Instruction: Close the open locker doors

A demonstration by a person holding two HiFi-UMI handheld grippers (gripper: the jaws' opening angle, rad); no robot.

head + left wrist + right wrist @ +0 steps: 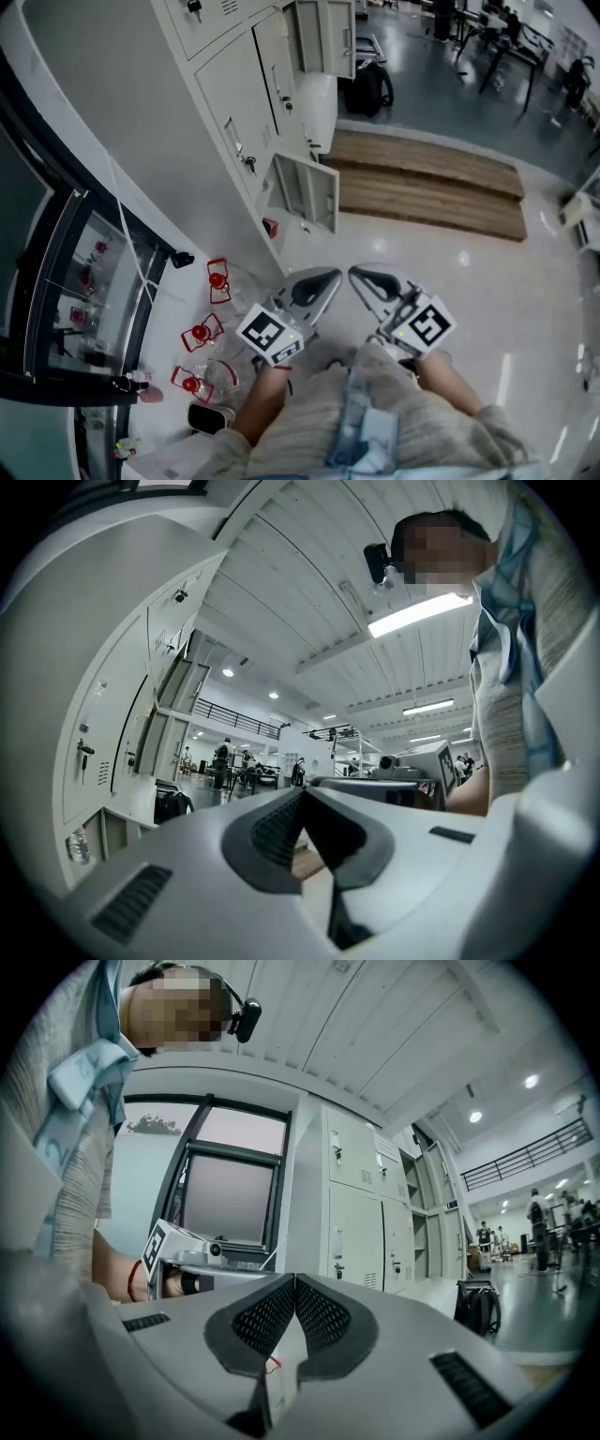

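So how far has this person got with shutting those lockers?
Nothing looks done yet: a low locker door and a farther door hang open. The left gripper and right gripper are shut and empty, neither touching a door. Both doors remain.

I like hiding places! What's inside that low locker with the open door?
Only a small red thing shows at the opening of the low locker. Its open door and the steep angle cover the rest of the inside.
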